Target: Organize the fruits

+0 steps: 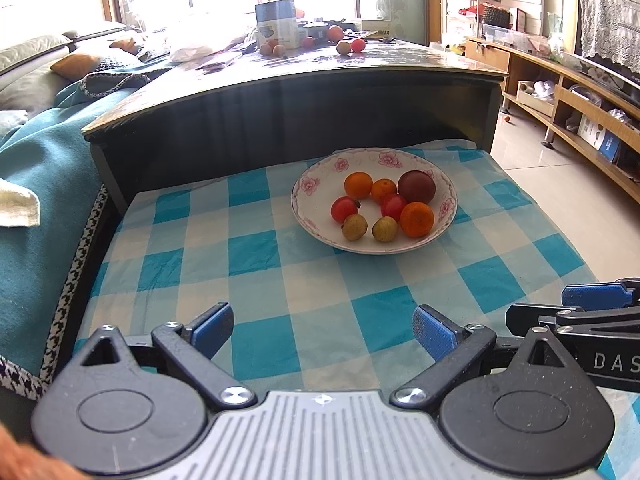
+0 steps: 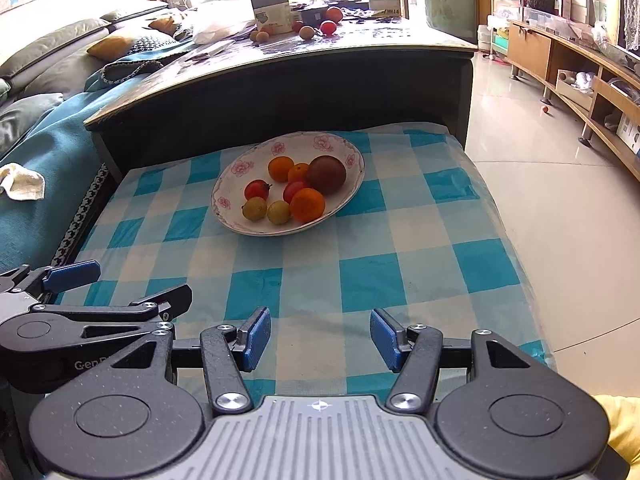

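Surface: your blue-and-white checked cloth (image 1: 256, 248) covers the low table.
Left gripper (image 1: 324, 330): your jaws stand wide apart, empty, near the plate.
Plate (image 1: 320, 176): white with pink flowers, on the cloth beyond both grippers.
Fruits (image 1: 384, 204): all lie inside the plate.
Right gripper (image 2: 320, 338): your jaws gape too, holding nothing.

Blue-and-white checked cloth (image 1: 264, 264), spread beneath and ahead of the fingers. Dark coffee table (image 1: 280, 92), beyond the fingertips, its top cluttered. Grey carton (image 1: 276, 24) on that top. Teal sofa throw (image 1: 44, 184), left of the fingers. Wooden media shelf (image 1: 576, 112), far right.
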Demonstrator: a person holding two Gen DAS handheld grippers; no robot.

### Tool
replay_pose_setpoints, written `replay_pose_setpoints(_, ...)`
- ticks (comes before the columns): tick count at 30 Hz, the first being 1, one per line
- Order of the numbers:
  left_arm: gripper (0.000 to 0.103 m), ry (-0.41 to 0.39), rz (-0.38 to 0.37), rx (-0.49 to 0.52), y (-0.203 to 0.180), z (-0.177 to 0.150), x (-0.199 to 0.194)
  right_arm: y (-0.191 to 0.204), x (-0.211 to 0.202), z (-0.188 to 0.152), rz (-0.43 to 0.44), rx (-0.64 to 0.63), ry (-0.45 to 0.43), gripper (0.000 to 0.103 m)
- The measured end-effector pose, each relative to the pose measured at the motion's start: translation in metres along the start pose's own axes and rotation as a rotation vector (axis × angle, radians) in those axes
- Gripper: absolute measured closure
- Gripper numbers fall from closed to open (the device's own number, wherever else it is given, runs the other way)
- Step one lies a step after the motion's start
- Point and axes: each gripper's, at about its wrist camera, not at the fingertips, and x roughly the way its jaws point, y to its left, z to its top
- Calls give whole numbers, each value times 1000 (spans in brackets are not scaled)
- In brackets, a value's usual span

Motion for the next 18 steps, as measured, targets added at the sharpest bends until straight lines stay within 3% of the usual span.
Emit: replay_pose_setpoints(18, 0, 54, -6, -2, -1, -30, -19, 8, -17, -30, -26, -4, 46, 52)
